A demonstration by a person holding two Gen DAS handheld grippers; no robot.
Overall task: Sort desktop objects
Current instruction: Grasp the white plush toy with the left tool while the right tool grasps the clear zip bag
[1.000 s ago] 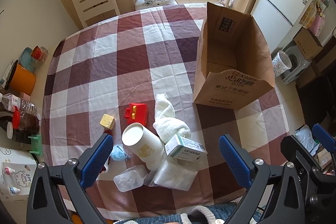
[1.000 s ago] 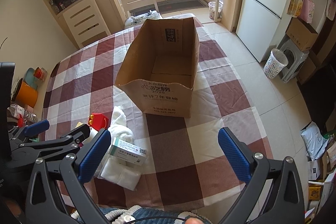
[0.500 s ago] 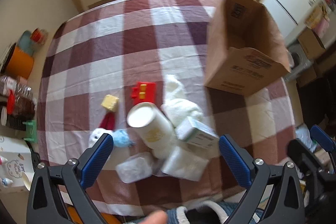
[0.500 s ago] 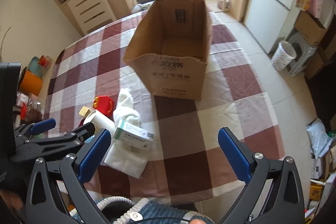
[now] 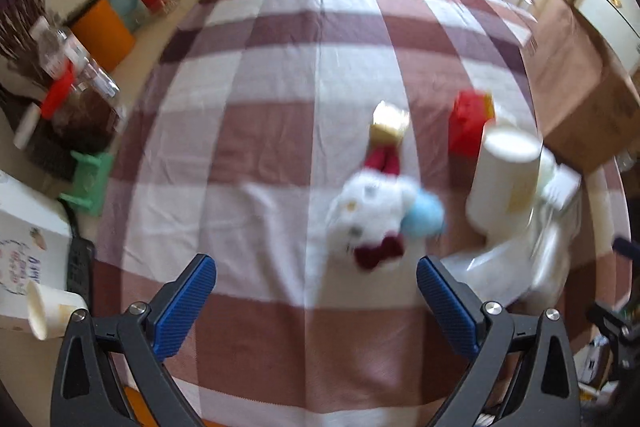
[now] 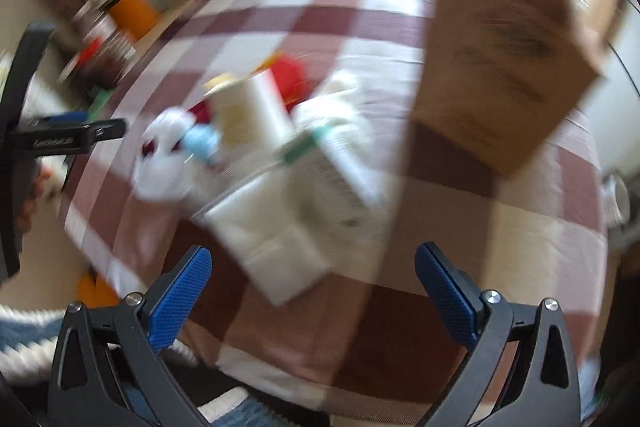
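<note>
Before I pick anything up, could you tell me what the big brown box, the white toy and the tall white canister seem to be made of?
The big brown box looks like matte corrugated cardboard: plain brown walls with dark print. The white toy seems to be soft plush, with fuzzy edges and a red bow. The tall white canister has smooth sides and a pale label; plastic or coated card, the blur leaves that open.

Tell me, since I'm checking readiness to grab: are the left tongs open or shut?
Open. The left tongs show both blue pads spread wide apart with nothing between them, above the tablecloth short of the plush toy.
</note>
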